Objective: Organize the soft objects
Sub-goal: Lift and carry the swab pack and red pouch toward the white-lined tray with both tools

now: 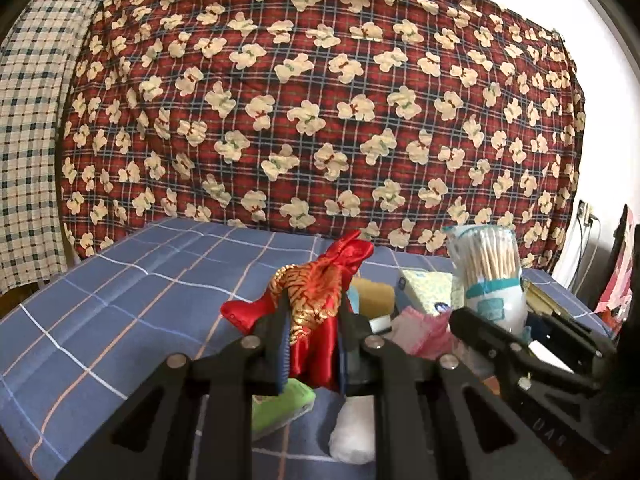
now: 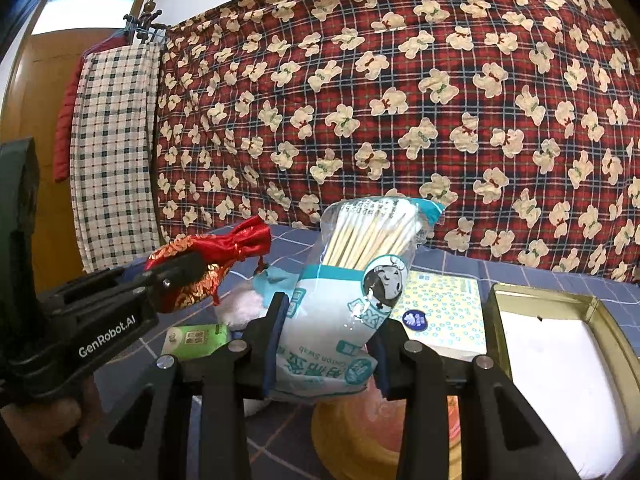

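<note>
1. Pouch (image 1: 310, 304), red-gold satin: we had it pinched in the left gripper (image 1: 310, 344), lifted above the blue checked cloth (image 1: 120, 300).
2. Cotton swab bag (image 2: 352, 292): we had the right gripper (image 2: 326, 354) clamped on it, upright, beside the gold tin (image 2: 560, 344).

one red pouch (image 2: 208, 268), one swab bag (image 2: 352, 292), one tin (image 2: 560, 344), two tissue packs (image 2: 440, 312)

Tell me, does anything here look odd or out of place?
Nothing looks spilled or broken. Both grippers simply hold things up off the blue checked cloth: the left gripper a red and gold pouch, the right gripper a sealed bag of cotton swabs, tilted sideways.
</note>
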`<action>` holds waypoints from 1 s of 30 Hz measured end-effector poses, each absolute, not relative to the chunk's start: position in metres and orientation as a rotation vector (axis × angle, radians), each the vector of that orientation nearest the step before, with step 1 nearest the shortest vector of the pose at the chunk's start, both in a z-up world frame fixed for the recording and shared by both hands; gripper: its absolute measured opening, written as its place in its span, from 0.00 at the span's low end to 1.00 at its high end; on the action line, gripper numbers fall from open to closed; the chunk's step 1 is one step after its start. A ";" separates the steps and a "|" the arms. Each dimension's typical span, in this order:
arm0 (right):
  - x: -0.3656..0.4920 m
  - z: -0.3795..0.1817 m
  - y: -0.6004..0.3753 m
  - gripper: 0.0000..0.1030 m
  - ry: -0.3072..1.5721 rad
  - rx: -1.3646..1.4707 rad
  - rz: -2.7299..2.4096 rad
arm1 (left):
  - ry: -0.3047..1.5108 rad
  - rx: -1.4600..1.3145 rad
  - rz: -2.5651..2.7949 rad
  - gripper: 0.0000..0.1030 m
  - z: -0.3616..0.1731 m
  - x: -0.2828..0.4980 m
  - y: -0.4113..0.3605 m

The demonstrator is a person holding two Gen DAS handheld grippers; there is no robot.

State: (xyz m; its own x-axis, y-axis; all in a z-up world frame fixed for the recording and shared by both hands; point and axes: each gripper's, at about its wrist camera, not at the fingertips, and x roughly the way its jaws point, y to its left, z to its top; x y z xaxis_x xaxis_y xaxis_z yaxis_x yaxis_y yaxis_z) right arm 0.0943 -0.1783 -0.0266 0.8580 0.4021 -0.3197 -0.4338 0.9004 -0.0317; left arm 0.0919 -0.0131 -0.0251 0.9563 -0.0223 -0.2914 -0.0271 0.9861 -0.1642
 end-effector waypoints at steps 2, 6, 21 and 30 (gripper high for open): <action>0.094 -0.026 -0.180 0.39 0.292 -0.101 0.427 | 0.289 -0.172 0.006 0.15 -0.024 0.094 -0.014; 0.093 -0.023 -0.186 0.39 0.272 -0.077 0.415 | 0.266 -0.154 0.029 0.15 -0.024 0.098 -0.018; 0.092 -0.020 -0.195 0.39 0.237 -0.054 0.346 | 0.233 -0.139 0.058 0.15 -0.020 0.108 -0.032; 0.092 -0.020 -0.204 0.39 0.230 -0.056 0.285 | 0.231 -0.122 0.062 0.15 -0.018 0.108 -0.039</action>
